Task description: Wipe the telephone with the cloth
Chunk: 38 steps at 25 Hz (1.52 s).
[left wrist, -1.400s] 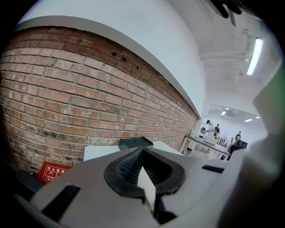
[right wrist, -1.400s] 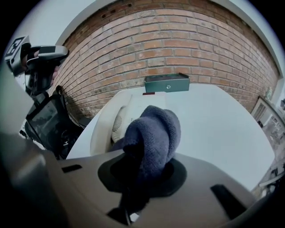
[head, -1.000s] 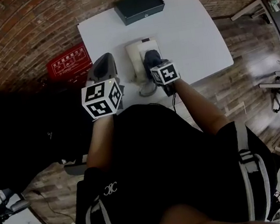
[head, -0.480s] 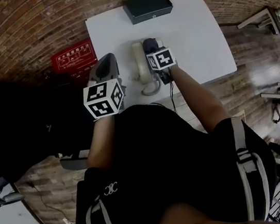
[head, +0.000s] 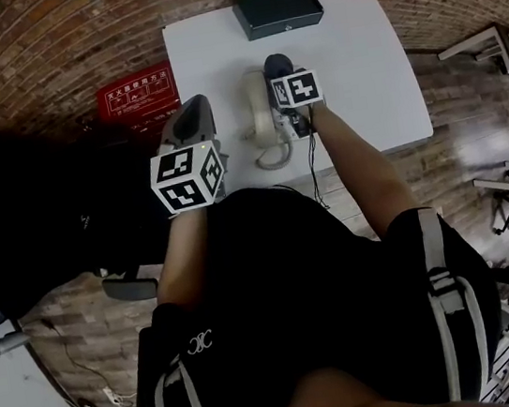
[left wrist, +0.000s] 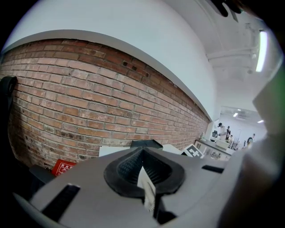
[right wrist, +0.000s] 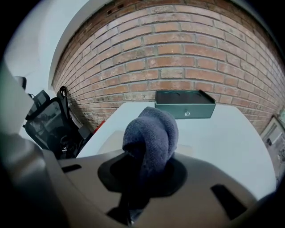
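I am wiping now. My right gripper (right wrist: 144, 171) squeezes the fuzzy dark grey cloth (right wrist: 151, 133) over the cream plastic telephone (head: 260, 112) on the white tabletop (head: 355, 50). My left gripper (left wrist: 141, 156) is closed, empty. Next, I think, I should rub along it gently.

— What is carried by the white table (head: 358, 69) at upper centre?
— A cream telephone (head: 258, 102) is set near its lower edge; a dark green box (head: 278, 8) is placed at its top edge.
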Available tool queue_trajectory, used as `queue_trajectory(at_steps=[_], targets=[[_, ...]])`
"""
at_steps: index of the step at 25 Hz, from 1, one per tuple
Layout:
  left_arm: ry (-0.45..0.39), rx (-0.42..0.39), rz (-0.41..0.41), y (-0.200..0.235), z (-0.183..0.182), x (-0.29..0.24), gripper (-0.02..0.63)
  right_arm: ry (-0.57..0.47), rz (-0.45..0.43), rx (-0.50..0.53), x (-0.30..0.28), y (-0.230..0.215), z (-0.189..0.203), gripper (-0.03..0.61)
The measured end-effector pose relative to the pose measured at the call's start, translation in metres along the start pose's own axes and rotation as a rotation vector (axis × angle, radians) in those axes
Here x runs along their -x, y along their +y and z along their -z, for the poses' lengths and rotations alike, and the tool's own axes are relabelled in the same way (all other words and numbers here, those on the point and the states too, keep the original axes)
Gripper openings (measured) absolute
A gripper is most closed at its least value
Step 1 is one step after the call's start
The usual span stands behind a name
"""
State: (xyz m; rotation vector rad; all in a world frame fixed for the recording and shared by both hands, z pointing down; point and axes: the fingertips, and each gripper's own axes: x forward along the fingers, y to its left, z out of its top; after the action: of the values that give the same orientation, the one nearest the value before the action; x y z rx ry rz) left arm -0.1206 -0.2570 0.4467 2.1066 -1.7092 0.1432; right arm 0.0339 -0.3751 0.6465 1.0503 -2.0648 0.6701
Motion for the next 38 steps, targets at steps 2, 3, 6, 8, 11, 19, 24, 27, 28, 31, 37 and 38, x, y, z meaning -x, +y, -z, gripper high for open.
queue_trajectory(at_steps=[2, 3, 6, 8, 11, 19, 24, 27, 28, 31, 37, 38], targets=[[0.002, 0.005, 0.002, 0.000, 0.001, -0.001, -0.005, 0.008, 0.008, -0.012, 0.001, -0.008, 0.002, 0.048], [0.003, 0.007, 0.004, -0.001, 0.001, -0.002, -0.005, 0.012, 0.017, -0.021, 0.003, -0.014, 0.004, 0.048], [0.009, 0.003, 0.011, -0.004, 0.003, -0.004, -0.005, 0.006, 0.036, -0.087, 0.010, -0.039, 0.014, 0.049], [0.017, 0.002, 0.015, -0.003, 0.004, -0.006, -0.005, -0.006, 0.032, -0.149, 0.015, -0.052, 0.019, 0.051], [0.020, 0.000, 0.022, -0.004, 0.005, -0.008, -0.005, -0.011, 0.041, -0.193, 0.020, -0.062, 0.023, 0.049], [0.030, -0.012, 0.049, -0.006, 0.004, -0.016, -0.005, -0.022, 0.096, -0.241, 0.033, -0.083, 0.035, 0.048], [0.037, -0.022, 0.070, -0.012, 0.002, -0.021, -0.005, -0.010, 0.137, -0.219, 0.040, -0.091, 0.045, 0.046], [0.044, -0.025, 0.079, -0.012, 0.003, -0.024, -0.005, 0.024, 0.146, -0.210, 0.042, -0.092, 0.059, 0.044], [0.046, -0.026, 0.081, -0.013, 0.003, -0.025, -0.005, 0.033, 0.144, -0.207, 0.042, -0.091, 0.063, 0.044], [0.051, -0.030, 0.091, -0.014, 0.003, -0.028, -0.005, 0.032, 0.133, -0.195, 0.046, -0.086, 0.070, 0.044], [0.059, -0.036, 0.106, -0.019, 0.005, -0.031, -0.005, 0.023, 0.123, -0.109, 0.048, -0.069, 0.069, 0.044], [0.059, -0.037, 0.108, -0.020, 0.005, -0.032, -0.005, 0.026, 0.121, -0.095, 0.047, -0.065, 0.069, 0.044]])
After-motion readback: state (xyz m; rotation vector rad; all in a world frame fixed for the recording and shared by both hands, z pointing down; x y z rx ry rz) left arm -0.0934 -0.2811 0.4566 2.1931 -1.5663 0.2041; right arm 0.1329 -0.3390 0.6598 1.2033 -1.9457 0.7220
